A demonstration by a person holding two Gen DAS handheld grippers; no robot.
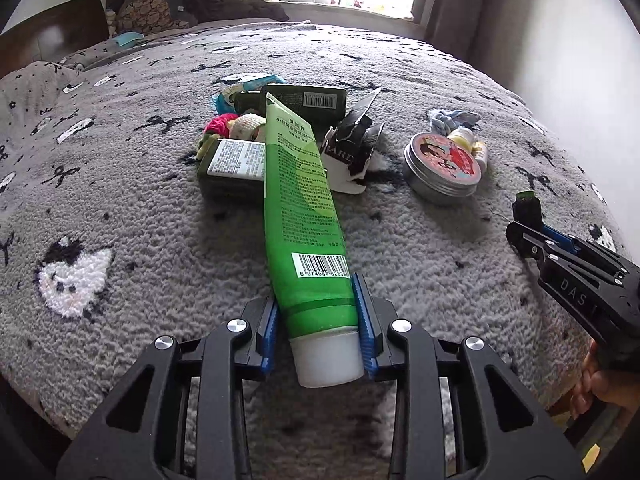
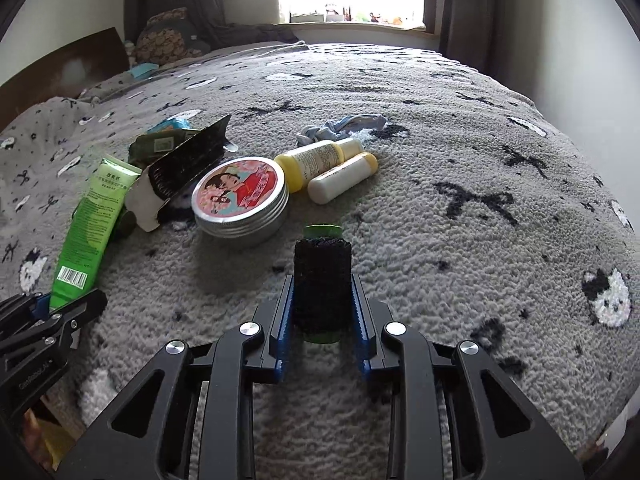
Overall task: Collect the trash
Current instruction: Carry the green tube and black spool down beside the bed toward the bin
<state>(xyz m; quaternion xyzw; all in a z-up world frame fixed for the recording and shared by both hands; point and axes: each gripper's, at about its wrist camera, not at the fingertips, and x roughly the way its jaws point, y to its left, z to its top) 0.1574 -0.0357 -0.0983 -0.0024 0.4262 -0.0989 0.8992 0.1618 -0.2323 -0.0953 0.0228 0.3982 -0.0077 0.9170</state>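
Observation:
My left gripper (image 1: 319, 316) is shut on the cap end of a long green tube (image 1: 304, 216) with a white cap, which lies out over the grey bed cover; it also shows in the right wrist view (image 2: 90, 232). My right gripper (image 2: 322, 300) is shut on a black thread spool (image 2: 322, 280) with green ends, just above the cover. The right gripper also appears at the right of the left wrist view (image 1: 528, 216), and the left gripper at the left of the right wrist view (image 2: 60, 312).
A round tin (image 2: 240, 200) with a picture lid, two yellow-white bottles (image 2: 328, 164), a torn black-and-white box (image 1: 352, 148), dark green packets (image 1: 232, 164), a knitted toy (image 1: 236, 124) and a blue cloth (image 2: 344, 126) lie on the bed cover (image 2: 480, 140). Headboard and pillows are at far left.

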